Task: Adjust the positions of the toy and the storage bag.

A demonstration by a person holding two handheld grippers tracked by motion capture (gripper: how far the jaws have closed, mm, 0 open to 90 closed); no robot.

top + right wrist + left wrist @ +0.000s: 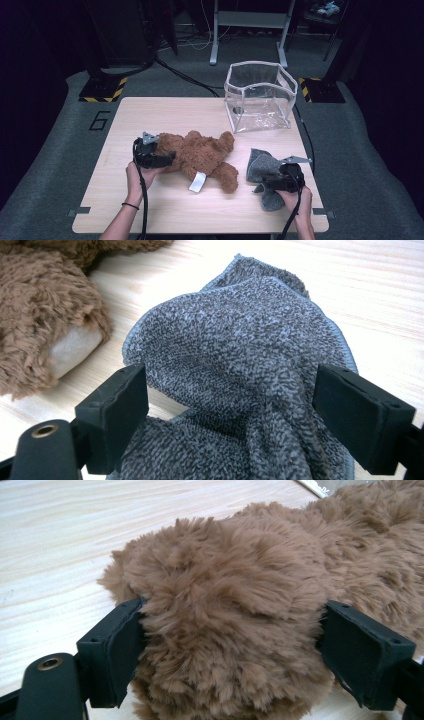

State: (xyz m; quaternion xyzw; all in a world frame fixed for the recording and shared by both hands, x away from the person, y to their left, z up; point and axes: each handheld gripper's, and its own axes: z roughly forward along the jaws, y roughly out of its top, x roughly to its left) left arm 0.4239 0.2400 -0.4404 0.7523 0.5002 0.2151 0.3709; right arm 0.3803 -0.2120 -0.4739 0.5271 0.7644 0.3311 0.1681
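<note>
A brown plush bear [200, 152] lies across the middle of the light wooden table [150, 115], with a white tag [198, 182] near its legs. My left gripper [167, 157] is at the bear's left end. In the left gripper view its jaws [230, 645] stand wide on either side of a furry lump of the bear [230, 580], with fur brushing both pads but not squeezed. A crumpled grey cloth [260, 162] lies to the right of the bear. My right gripper [265, 182] is over the cloth's near part, open [230, 415], with the cloth [235, 340] bunched loosely between the pads.
A clear plastic box [257, 95] with an open top stands at the table's back right. A bear limb with a pale patch [75, 347] lies close to the cloth's left side. Bare tabletop stretches along the back left and the front edge.
</note>
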